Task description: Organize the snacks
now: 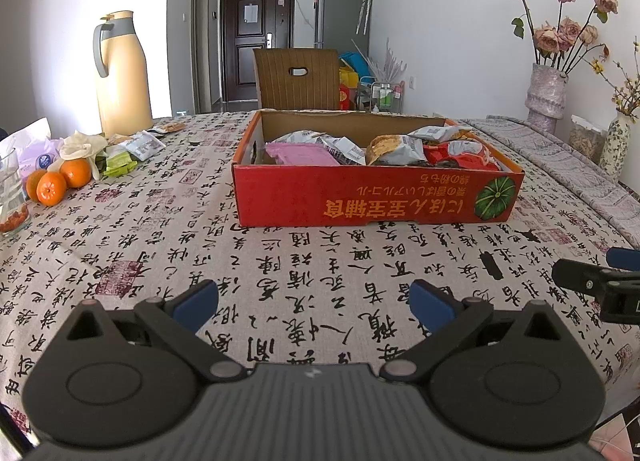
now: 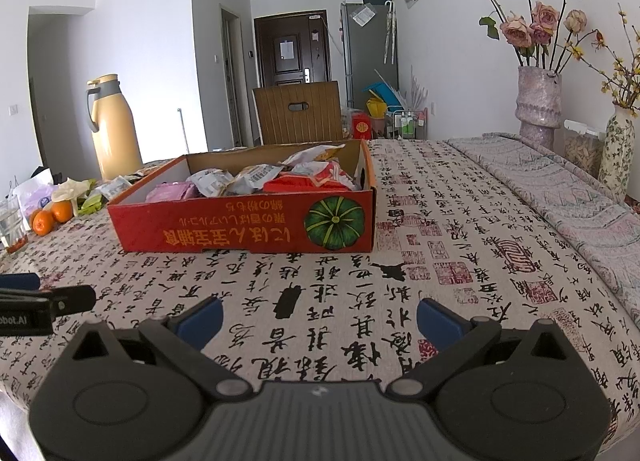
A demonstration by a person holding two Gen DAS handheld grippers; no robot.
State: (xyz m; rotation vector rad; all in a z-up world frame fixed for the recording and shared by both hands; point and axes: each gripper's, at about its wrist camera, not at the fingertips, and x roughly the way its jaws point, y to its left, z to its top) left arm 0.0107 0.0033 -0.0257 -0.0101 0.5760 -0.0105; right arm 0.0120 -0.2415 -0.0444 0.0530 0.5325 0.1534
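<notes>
Red cardboard box [image 1: 376, 197] centred on worktop [image 1: 280, 261], collecting snack packets [image 1: 394, 149]; left gripper [image 1: 314, 303] and right gripper [image 2: 320, 319] spread, empty.

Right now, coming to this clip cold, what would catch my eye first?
The red cardboard box in the middle of the table, packed with snack packets, stands out most. To its left, a few loose packets lie beside oranges and a tall cream flask; at the far right stands a vase of dried roses. Both the left hand-held gripper and the right hand-held gripper are open and empty over the tablecloth.
</notes>
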